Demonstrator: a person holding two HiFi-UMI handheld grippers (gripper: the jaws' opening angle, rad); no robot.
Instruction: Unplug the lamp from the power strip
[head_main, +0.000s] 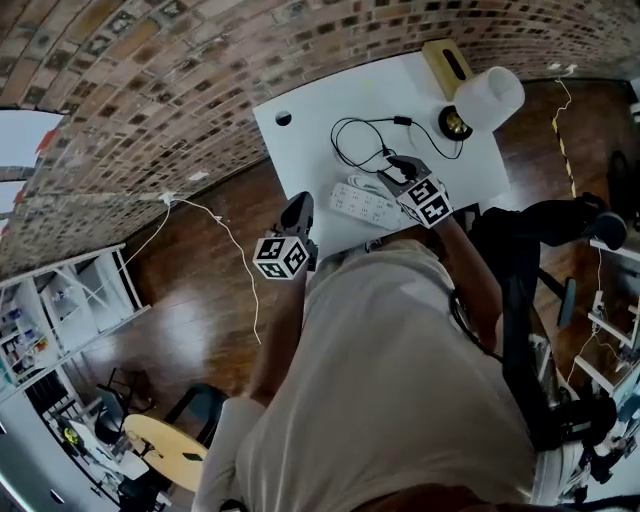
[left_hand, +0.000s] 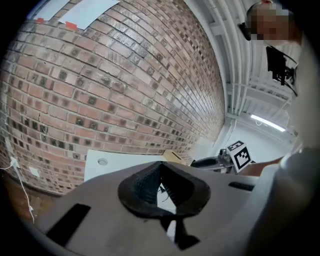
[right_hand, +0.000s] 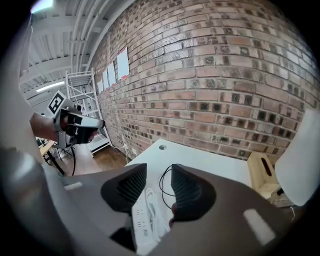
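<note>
Hovering just over the lamp-side end of the power strip (head_main: 362, 205), the right gripper (head_main: 400, 168) has its jaws spread and empty. It is the nearer tool. The strip's long axis runs along the near edge of the table (head_main: 320, 110). The cord (head_main: 350, 142) loops beyond the strip toward the lamp (head_main: 488, 98); the plug is not discernible. The left gripper (head_main: 298, 205), tips pressed together, waits off the strip's opposite end.
</note>
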